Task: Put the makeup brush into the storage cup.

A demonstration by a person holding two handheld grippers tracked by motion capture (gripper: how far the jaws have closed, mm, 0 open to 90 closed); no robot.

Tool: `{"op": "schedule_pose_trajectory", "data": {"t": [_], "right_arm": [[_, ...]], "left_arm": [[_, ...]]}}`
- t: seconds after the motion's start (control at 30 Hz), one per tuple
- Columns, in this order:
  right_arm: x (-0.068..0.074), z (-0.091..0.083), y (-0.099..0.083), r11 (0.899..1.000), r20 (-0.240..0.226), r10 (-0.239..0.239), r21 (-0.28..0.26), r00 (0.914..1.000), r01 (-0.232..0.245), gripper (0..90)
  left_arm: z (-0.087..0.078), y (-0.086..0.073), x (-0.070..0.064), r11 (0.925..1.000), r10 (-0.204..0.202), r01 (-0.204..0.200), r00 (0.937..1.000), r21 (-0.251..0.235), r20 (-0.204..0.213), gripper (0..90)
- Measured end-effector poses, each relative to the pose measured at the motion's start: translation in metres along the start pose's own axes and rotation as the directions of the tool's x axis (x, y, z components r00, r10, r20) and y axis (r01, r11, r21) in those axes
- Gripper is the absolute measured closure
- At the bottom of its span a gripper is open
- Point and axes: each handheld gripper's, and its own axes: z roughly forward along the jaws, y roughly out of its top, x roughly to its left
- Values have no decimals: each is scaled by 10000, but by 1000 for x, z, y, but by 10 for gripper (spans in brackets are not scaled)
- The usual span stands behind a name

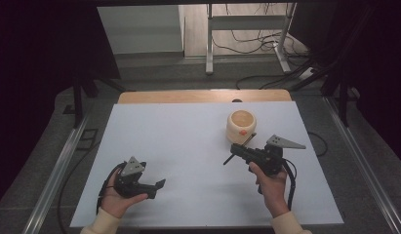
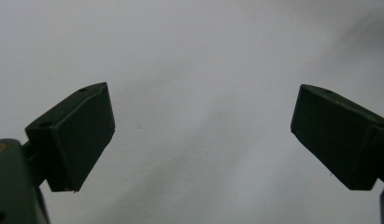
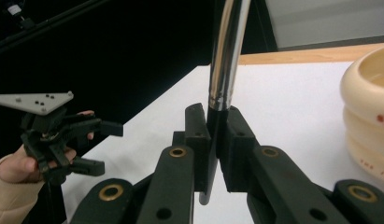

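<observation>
Slippage is the risk: at lower left of the high view the left gripper [image 1: 156, 187] sits spread and idle, while right of centre the right gripper [image 1: 233, 152] pinches a thin rod [image 3: 225, 60] just below the pot [image 1: 241, 124], which it could knock or drop.

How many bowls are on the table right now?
1. The bowl stands on the far right part of the table, just beyond the right gripper, whose jaws are shut on a rod; its ribbed side shows in the right gripper view.
</observation>
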Motion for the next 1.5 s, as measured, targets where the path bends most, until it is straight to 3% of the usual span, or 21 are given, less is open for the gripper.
{"op": "schedule_pose_trajectory", "data": {"t": [0.57, 0.97, 1.5], "right_arm": [[-5, 2, 22, 9997, 240, 32, -235, 9997, -27, 821], [-22, 4, 30, 9996, 792, 158, -246, 9967, -139, 821], [-28, 5, 49, 9984, 1013, 331, -497, 9943, -282, 820]], "left_arm": [[2, 1, -1, 9999, 52, -53, 10000, 132, 39, 68], [1, 1, -1, 9999, 4, -4, 10000, 133, 0, 68], [-1, 1, 0, 10000, -21, 21, 10000, 83, 9, 68]]}}
